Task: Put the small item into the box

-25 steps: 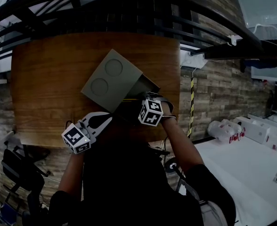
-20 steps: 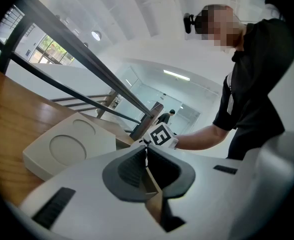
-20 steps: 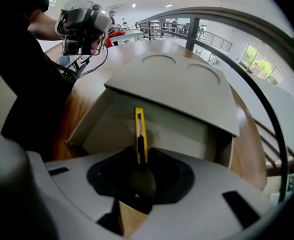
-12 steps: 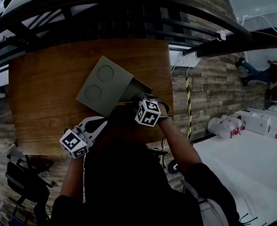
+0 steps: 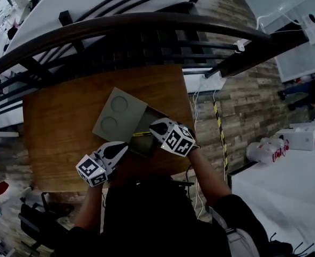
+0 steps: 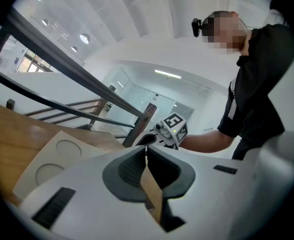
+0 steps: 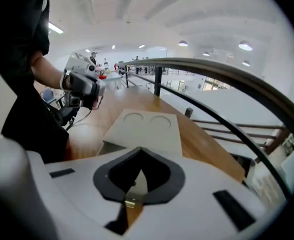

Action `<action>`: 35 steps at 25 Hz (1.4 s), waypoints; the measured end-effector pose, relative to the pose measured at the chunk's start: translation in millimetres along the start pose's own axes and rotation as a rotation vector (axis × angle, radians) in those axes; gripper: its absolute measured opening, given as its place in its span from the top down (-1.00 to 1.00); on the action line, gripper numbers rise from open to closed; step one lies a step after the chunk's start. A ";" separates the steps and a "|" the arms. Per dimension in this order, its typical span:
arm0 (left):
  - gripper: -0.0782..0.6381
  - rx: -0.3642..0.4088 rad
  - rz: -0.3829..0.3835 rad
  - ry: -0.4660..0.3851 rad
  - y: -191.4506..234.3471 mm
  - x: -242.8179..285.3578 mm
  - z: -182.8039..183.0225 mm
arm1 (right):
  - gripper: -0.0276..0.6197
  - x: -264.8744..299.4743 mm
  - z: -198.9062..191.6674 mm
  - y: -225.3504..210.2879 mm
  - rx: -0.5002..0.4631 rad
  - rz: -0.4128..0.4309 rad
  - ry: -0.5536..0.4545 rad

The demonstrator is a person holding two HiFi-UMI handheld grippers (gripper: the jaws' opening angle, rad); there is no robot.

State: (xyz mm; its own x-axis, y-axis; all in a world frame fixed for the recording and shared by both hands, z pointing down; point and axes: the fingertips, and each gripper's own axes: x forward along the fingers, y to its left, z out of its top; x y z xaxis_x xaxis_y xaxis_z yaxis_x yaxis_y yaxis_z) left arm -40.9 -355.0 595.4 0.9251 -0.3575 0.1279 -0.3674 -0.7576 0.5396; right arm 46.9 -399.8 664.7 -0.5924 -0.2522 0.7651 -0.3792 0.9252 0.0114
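Note:
A flat grey-green box (image 5: 117, 116) with two round marks on its lid lies on the wooden table (image 5: 55, 127); its lid also shows in the right gripper view (image 7: 147, 126). Its dark open side (image 5: 156, 123) faces the person. A thin yellow thing (image 5: 141, 134) lies at that opening. My right gripper (image 5: 154, 126) hangs just above the opening; its jaws have just been closing and now meet with nothing seen between them (image 7: 139, 170). My left gripper (image 5: 123, 146) hovers at the box's near corner, its jaws together (image 6: 146, 153).
A dark railing (image 5: 147, 23) curves along the table's far side. The table's near edge (image 5: 72, 187) is close to the person's body. A wood-plank floor (image 5: 238, 106) and a white table (image 5: 286, 197) lie to the right.
The right gripper has lifted up out of the box's open side. The left gripper has risen a little near the box's corner. The head view has shifted.

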 end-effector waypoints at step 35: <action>0.71 0.332 -0.105 -0.092 -173.1 -37.6 63.0 | 0.88 -212.4 97.8 149.8 0.127 -0.180 -0.729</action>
State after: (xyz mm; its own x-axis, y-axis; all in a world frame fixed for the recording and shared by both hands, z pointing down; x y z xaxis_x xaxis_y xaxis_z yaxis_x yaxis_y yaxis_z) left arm -18.2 -244.8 444.8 0.9524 -0.3047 0.0023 -0.2961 -0.9235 0.2439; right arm 46.4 -235.4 440.9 -0.8167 -0.5601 0.1389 -0.5669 0.8237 -0.0119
